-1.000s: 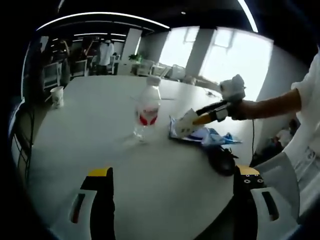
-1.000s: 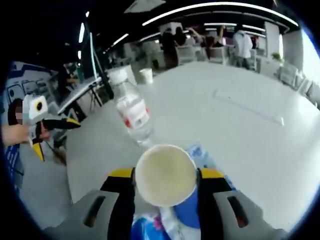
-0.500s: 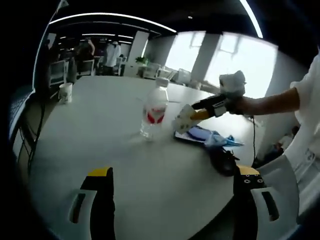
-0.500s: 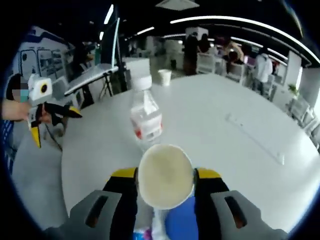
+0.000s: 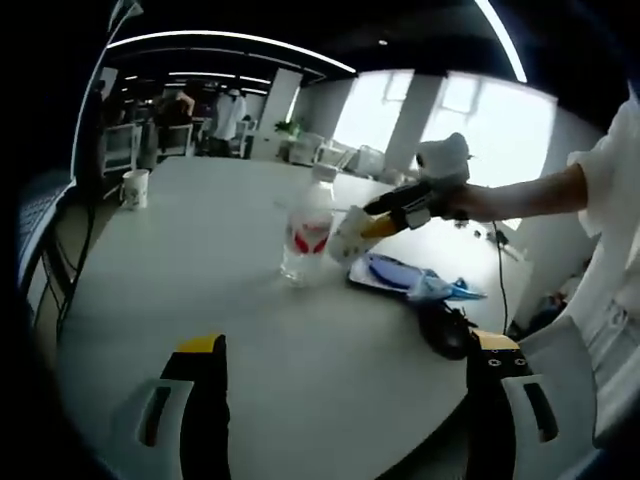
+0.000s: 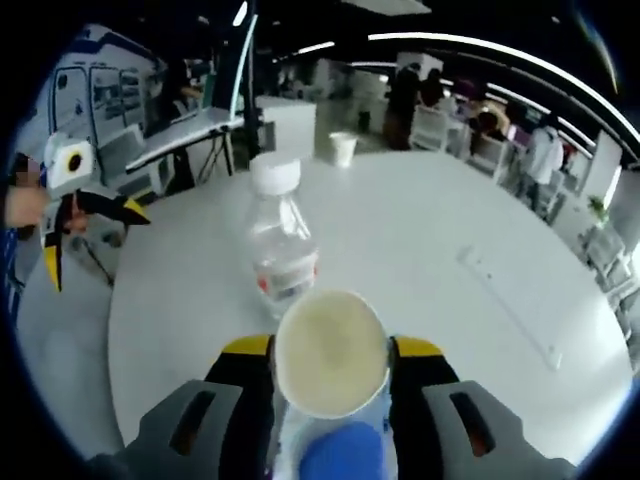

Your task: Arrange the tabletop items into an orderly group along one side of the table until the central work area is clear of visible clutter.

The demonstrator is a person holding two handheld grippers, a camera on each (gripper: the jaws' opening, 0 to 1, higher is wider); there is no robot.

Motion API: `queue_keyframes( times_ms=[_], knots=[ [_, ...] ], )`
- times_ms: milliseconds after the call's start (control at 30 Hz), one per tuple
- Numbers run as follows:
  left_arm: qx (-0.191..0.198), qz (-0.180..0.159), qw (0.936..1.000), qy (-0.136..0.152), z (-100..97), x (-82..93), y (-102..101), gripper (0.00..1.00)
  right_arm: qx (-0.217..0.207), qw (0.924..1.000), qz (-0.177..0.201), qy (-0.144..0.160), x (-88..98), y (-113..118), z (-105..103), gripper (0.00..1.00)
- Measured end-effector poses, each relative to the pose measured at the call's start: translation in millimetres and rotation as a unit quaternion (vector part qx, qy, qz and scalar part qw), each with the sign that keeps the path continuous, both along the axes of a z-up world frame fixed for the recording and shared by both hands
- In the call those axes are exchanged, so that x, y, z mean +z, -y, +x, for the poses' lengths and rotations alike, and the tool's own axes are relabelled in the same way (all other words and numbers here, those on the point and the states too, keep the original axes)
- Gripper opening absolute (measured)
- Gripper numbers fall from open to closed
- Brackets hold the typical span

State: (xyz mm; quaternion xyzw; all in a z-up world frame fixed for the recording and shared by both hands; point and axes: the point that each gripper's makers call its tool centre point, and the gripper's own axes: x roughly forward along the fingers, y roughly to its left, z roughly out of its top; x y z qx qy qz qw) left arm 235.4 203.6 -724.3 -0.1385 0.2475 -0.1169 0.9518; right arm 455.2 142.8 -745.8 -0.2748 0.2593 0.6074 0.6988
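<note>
Grippers: right gripper (image 6: 330,352) pinches a paper cup (image 6: 331,352) between its two jaws, the cup's open mouth facing the camera; left gripper (image 5: 345,365) has its jaws spread wide with nothing between them, above bare surface (image 5: 180,270).
Cup: in the left gripper view the right gripper (image 5: 352,232) reaches in from the right, carrying the cup (image 5: 348,234) tilted and clear of the surface, just beside the bottle (image 5: 305,232); whether the two touch I cannot tell.
Bottle: clear plastic, white cap, red-and-white label, upright on the surface; in the right gripper view the bottle (image 6: 279,243) stands directly past the cup.
Blue packet: blue packet (image 5: 415,281) lies flat on the surface just right of the bottle, below the right gripper.
Black item: black item (image 5: 446,327) sits near the surface's edge, just beyond the blue packet from the bottle; too dark to tell what it is.
Far cup: far cup (image 5: 134,188) stands well apart from the bottle, at the surface's far left edge.
Room: people and chairs beyond the surface, well behind the bottle.
</note>
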Motion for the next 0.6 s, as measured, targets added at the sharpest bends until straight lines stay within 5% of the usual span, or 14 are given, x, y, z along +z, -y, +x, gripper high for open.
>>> queue_keyframes(
  times_ms=[600],
  knots=[
    [0.012,-0.007,0.9999,0.004,-10.1,-3.9,-4,0.96,0.035,0.9976,-0.059,0.009,-20.1,-10,4,0.42]
  ],
)
